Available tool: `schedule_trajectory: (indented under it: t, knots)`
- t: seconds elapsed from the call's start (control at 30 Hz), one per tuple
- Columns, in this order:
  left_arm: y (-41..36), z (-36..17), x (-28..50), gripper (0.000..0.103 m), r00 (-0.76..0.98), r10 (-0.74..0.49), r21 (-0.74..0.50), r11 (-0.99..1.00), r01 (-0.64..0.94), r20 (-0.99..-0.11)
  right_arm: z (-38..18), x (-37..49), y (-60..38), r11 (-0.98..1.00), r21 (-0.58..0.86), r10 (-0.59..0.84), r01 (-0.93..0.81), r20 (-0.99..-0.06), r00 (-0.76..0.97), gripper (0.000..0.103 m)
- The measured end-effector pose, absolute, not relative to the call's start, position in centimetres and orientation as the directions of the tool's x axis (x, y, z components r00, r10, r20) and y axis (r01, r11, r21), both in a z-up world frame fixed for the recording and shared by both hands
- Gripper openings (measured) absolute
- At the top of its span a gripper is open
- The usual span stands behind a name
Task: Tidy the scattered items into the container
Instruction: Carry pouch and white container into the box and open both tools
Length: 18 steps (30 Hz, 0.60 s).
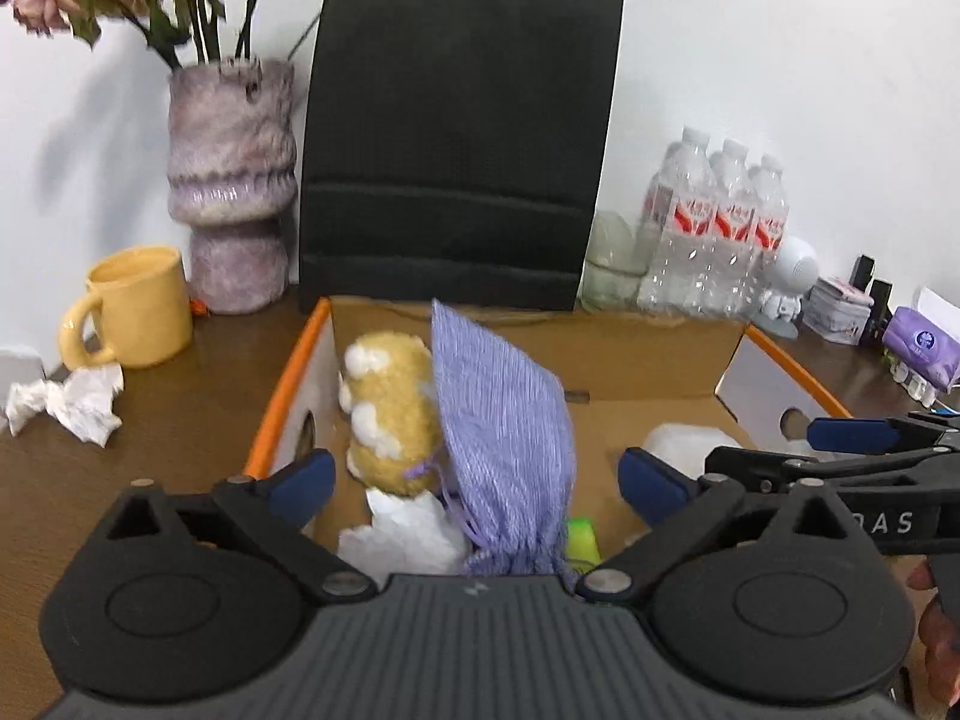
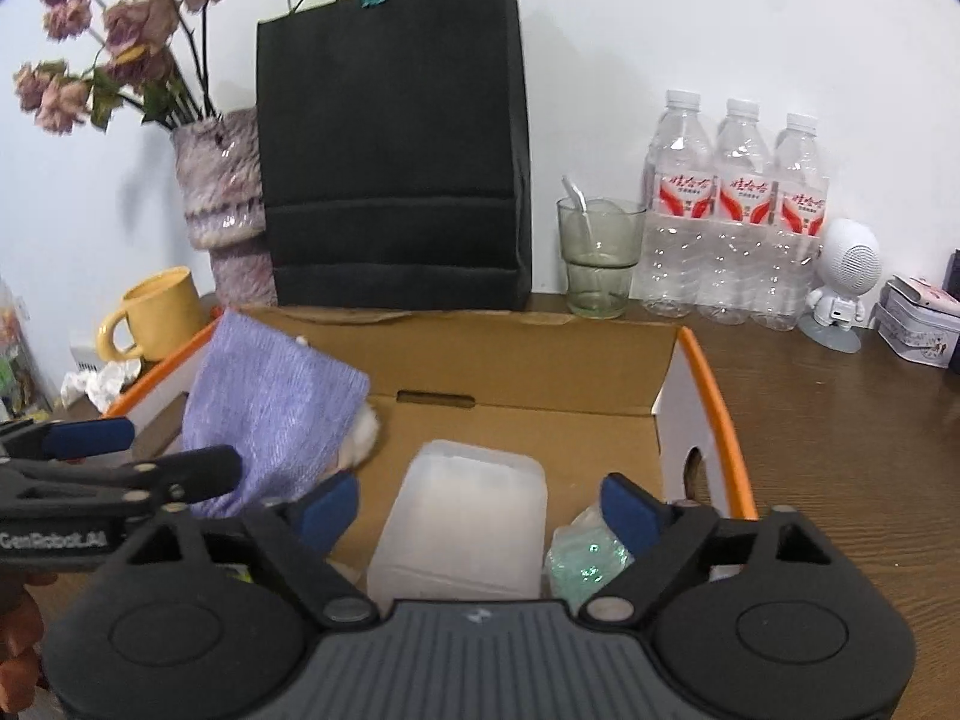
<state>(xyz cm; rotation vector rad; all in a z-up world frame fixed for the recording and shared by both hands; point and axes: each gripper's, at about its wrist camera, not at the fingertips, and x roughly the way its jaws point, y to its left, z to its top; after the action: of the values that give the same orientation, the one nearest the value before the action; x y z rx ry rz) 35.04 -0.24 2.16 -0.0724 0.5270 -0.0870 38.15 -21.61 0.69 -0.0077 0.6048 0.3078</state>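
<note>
Crumpled white tissue paper (image 1: 69, 405) is seen at the far left on the brown wooden table (image 1: 150, 480), beside a yellow ceramic mug (image 1: 135, 306) and still outside the open cardboard box with orange-edged flaps (image 2: 528, 360). It is judged to be very light, soft and easily crushed, so a pinch across its bulkiest fold should be enough. Further right, inside the box, a tan and white plush toy (image 1: 390, 414) is partly covered by a lilac knitted drawstring pouch (image 1: 504, 438), which stands tilted over the box's left part; it is limp, and is best taken at its gathered neck. The left gripper (image 1: 474, 480) is spread wide, and nothing is grasped by it. To the right, a translucent white plastic container (image 2: 462, 522) and a crinkled clear wrapper (image 2: 585, 558) lie in the box, framed by the right gripper (image 2: 480, 507), likewise released and empty.
</note>
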Motion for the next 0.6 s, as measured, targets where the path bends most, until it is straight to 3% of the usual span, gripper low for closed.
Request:
schedule_trajectory:
  t: [0.1,0.6]
  knots:
    - [-0.4,2.6,34.6,0.103,0.868,-0.088,-0.077,0.995,0.058,-0.488,1.1,38.0,-21.7,0.96,0.068,0.264,-0.273,-0.557,0.787,0.1]
    - [-0.3,4.2,32.0,0.103,0.884,-0.061,-0.042,0.998,0.047,-0.464,2.8,35.5,-22.5,0.956,0.074,0.28,-0.285,-0.527,0.803,0.103]
